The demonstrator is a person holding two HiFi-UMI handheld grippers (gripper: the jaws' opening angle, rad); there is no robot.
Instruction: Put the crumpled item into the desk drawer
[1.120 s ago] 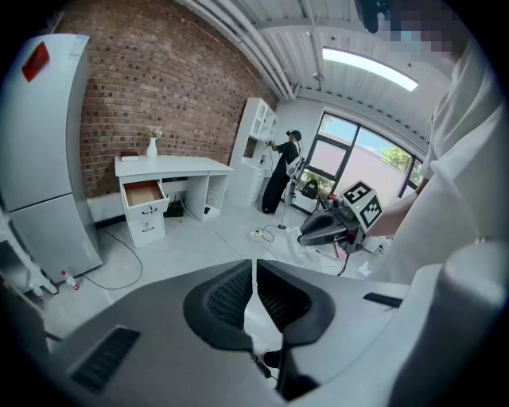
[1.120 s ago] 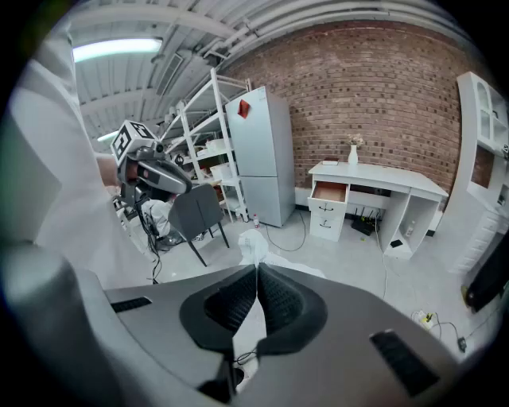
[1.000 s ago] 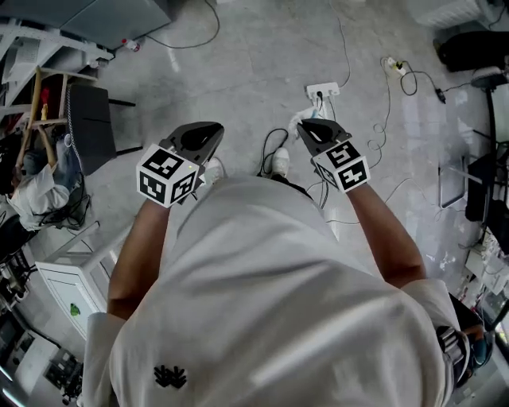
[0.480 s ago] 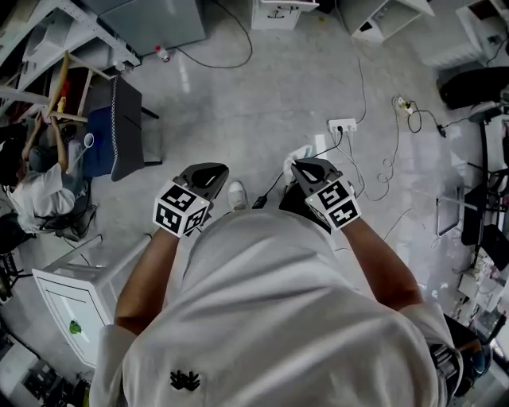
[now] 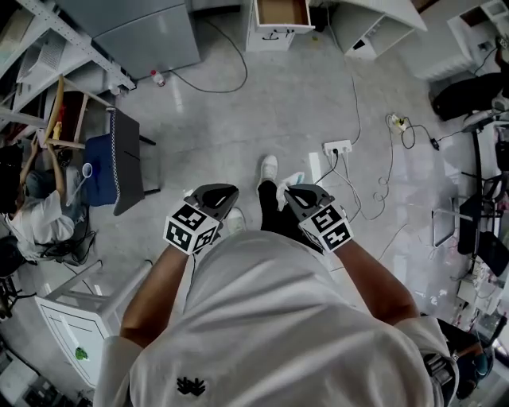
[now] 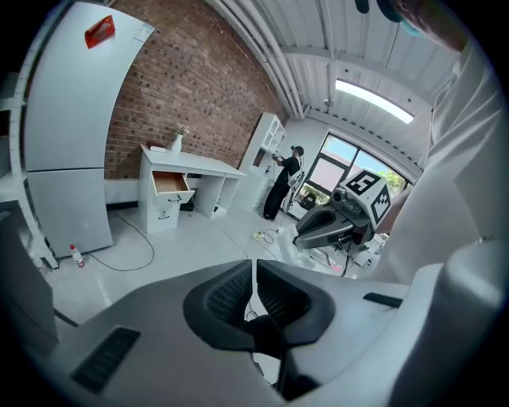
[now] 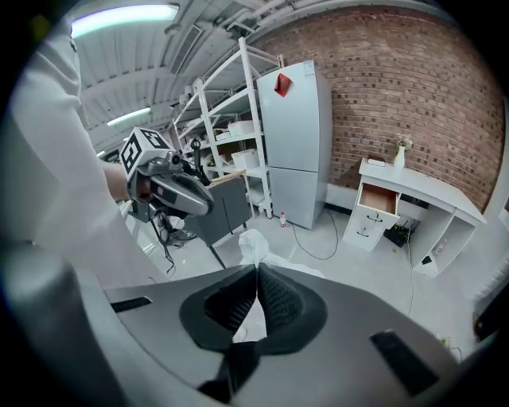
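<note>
Near: grey right gripper (image 7: 256,274) clamped on crumpled white paper wad (image 7: 251,241), which pokes past its tips; grey left gripper (image 6: 253,280) closed, empty. Far ahead of both, open wood-lined drawer of the white desk (image 5: 280,11) has just entered the head view. Approach looks under way, deposit still pending.

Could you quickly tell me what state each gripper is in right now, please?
Left gripper: closed, nothing between its jaws.
Right gripper: closed on the white crumpled item.
</note>
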